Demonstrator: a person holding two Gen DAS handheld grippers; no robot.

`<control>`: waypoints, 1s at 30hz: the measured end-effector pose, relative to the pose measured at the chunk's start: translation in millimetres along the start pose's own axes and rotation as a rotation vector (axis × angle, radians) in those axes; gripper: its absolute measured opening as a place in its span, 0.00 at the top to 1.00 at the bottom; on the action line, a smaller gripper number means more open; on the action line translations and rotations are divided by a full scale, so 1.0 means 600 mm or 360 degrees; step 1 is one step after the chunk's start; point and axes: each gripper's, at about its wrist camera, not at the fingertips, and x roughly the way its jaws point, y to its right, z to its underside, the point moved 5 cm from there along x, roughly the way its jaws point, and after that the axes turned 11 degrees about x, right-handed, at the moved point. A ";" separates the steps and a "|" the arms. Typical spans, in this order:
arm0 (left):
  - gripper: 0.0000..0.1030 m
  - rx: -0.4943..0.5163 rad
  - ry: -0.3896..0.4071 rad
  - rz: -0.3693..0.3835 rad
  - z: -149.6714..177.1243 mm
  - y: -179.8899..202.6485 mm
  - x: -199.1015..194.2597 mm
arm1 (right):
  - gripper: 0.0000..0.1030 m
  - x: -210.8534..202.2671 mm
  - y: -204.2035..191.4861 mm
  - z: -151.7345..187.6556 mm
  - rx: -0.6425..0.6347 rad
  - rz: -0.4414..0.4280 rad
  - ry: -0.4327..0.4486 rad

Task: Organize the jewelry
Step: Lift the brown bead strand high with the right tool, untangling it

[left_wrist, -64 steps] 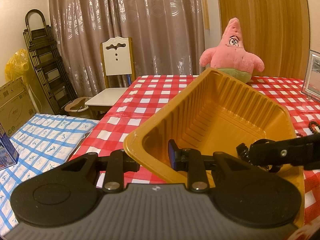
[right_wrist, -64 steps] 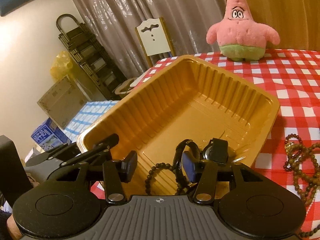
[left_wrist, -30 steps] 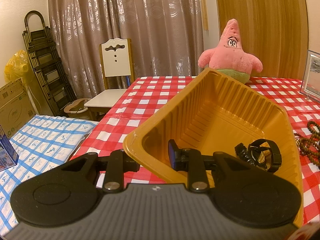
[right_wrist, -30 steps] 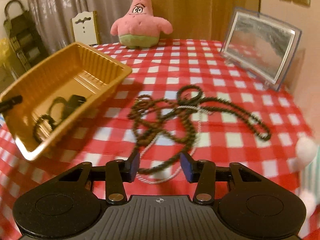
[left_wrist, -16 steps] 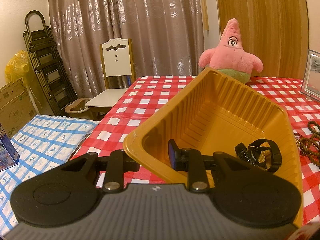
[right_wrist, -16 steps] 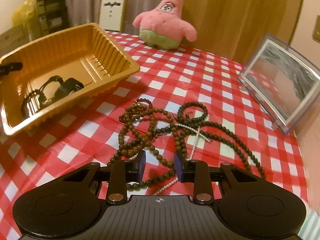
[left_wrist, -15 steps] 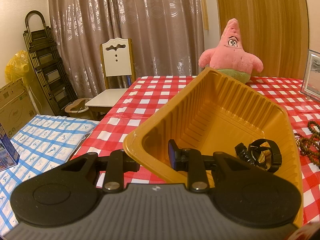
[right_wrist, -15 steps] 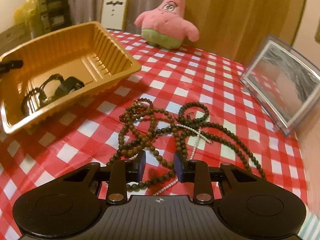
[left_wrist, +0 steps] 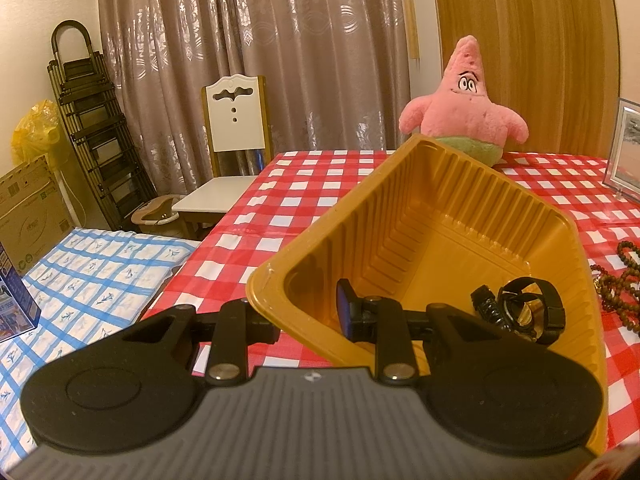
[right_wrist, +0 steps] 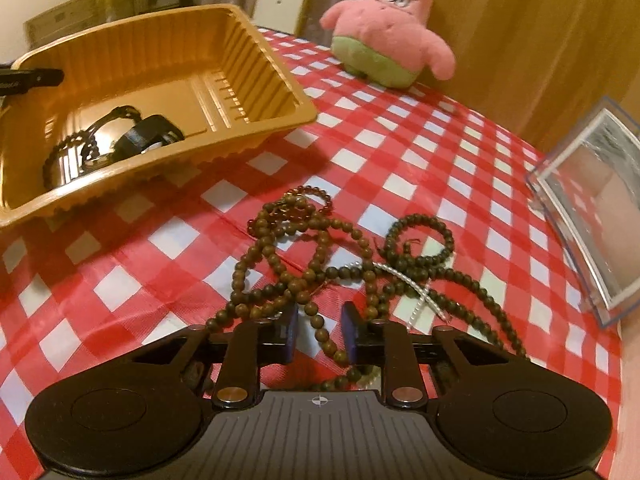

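My left gripper is shut on the near rim of the orange plastic tray, one finger inside, one outside. In the tray lie a black watch and a dark bead bracelet; both show in the right wrist view, the watch and the bracelet on the tray floor. A tangle of brown bead necklaces with a thin pearl strand lies on the checked tablecloth. My right gripper is low over the tangle, jaws partly open with a bead strand between them.
A pink starfish plush sits at the table's far side. A clear acrylic photo frame stands at the right. A white chair, a folded rack and a cardboard box stand beyond the table's left edge.
My right gripper has left the tray, swung over to the bead tangle and dropped low onto it, jaws narrowing. The watch and bracelet stay in the tray. The left gripper has not moved.
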 end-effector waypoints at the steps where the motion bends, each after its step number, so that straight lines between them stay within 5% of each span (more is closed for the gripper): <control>1: 0.76 0.0001 0.0000 0.0000 0.000 -0.001 0.000 | 0.94 0.002 -0.002 0.000 -0.0018 -0.0009 -0.0014; 5: 0.76 0.0001 0.0002 0.0001 0.000 -0.001 0.000 | 0.94 -0.007 -0.007 -0.008 -0.0022 -0.0003 0.0017; 20: 0.76 0.0006 0.0007 -0.0001 0.002 -0.001 -0.002 | 0.94 -0.200 0.035 -0.168 0.0395 -0.0053 0.0659; 30: 0.76 0.0007 0.0007 -0.0002 0.001 0.001 -0.002 | 0.94 -0.294 0.034 -0.207 0.0522 -0.0135 0.0794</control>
